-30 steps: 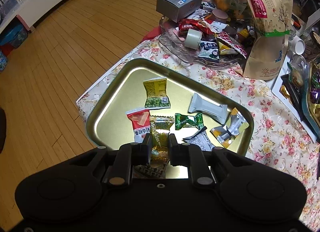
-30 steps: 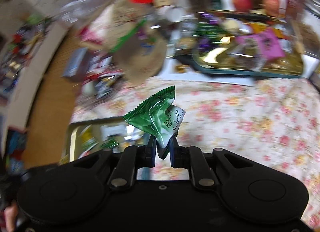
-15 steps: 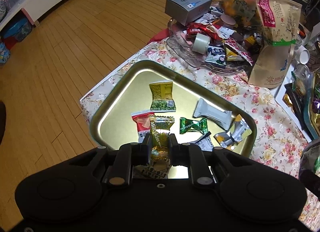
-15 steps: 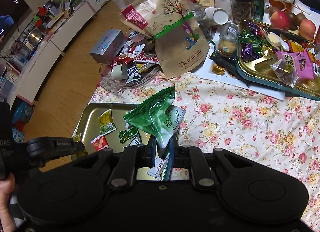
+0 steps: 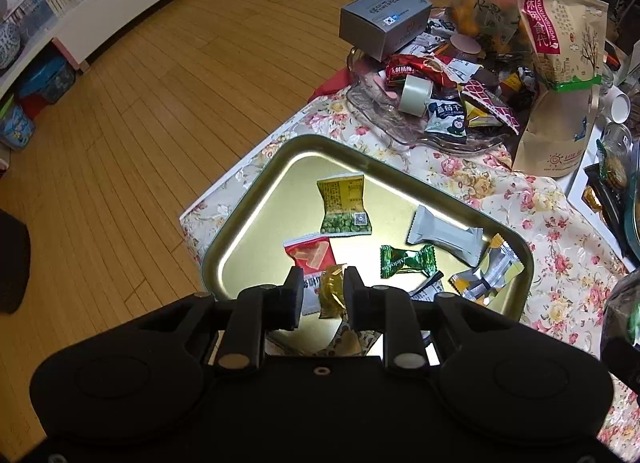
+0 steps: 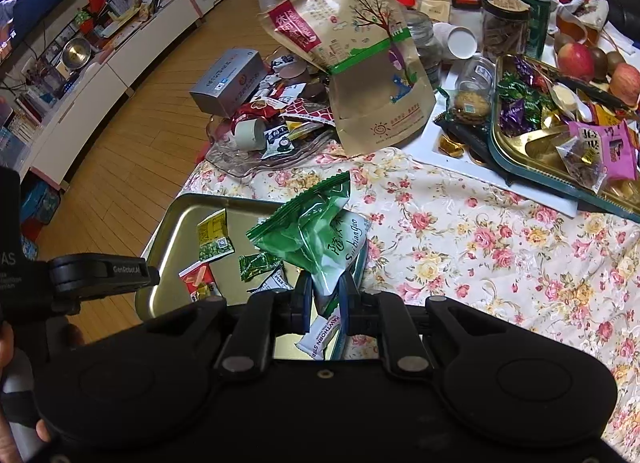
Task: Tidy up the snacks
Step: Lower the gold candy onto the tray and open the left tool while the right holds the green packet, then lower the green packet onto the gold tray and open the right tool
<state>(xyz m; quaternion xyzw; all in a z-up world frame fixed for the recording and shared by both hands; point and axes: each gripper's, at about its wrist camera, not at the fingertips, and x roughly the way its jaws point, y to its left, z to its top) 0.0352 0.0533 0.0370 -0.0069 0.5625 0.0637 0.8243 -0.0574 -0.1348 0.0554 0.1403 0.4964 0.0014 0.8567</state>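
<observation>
A gold tray [image 5: 256, 199] on the floral cloth holds several wrapped snacks: a yellow-green packet [image 5: 344, 205], a grey bar [image 5: 444, 235], a green candy [image 5: 406, 261], a red packet [image 5: 310, 255]. My left gripper [image 5: 322, 289] is open above the tray's near side, with a gold candy [image 5: 332, 295] loose between its fingers, falling or lying below. My right gripper [image 6: 324, 297] is shut on a green snack bag [image 6: 320, 239], held above the tray's [image 6: 176, 219] right edge. The left gripper also shows in the right wrist view [image 6: 104, 273].
A glass dish [image 5: 400, 127] piled with snacks, a grey box [image 5: 384, 19] and a tall paper bag [image 5: 560, 75] stand behind the tray. A second tray [image 6: 560, 143] of sweets, jars, a can and apples are at the right. Wooden floor lies left.
My left gripper has opened and let go of the gold candy over the tray. My right gripper has brought the green bag over toward the tray.
</observation>
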